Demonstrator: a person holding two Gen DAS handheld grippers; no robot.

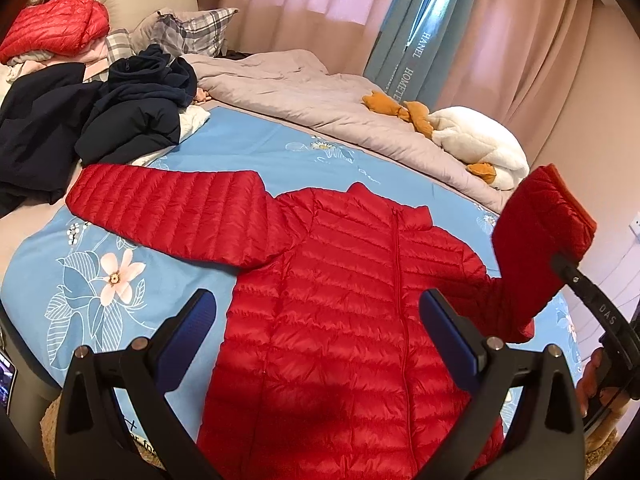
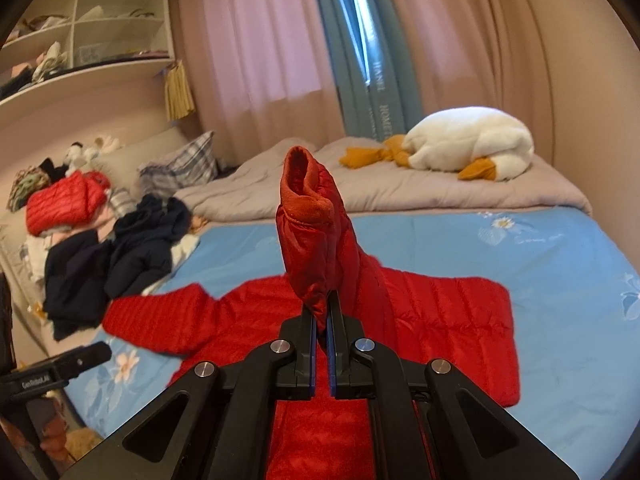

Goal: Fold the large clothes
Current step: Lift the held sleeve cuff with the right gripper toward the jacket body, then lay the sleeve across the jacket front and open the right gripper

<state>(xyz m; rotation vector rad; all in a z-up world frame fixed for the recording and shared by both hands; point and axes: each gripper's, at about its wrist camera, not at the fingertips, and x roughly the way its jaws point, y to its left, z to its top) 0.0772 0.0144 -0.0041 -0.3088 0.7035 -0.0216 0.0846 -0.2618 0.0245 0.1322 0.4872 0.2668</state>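
A red quilted down jacket (image 1: pixel 336 312) lies front up on the blue floral bed sheet (image 1: pixel 120 248), its left sleeve (image 1: pixel 168 204) spread out flat. My left gripper (image 1: pixel 316 320) is open and empty, hovering over the jacket's body. My right gripper (image 2: pixel 323 316) is shut on the jacket's right sleeve near the cuff (image 2: pixel 308 200) and holds it lifted upright above the jacket (image 2: pixel 440 320). That raised sleeve (image 1: pixel 536 240) shows at the right of the left wrist view.
A pile of dark navy clothes (image 1: pixel 100 120) and a folded red jacket (image 1: pixel 52 28) lie at the bed's left. A grey duvet (image 1: pixel 320 96) and a white plush goose (image 1: pixel 480 144) lie at the back. Curtains hang behind. A phone (image 1: pixel 6 380) sits at the left edge.
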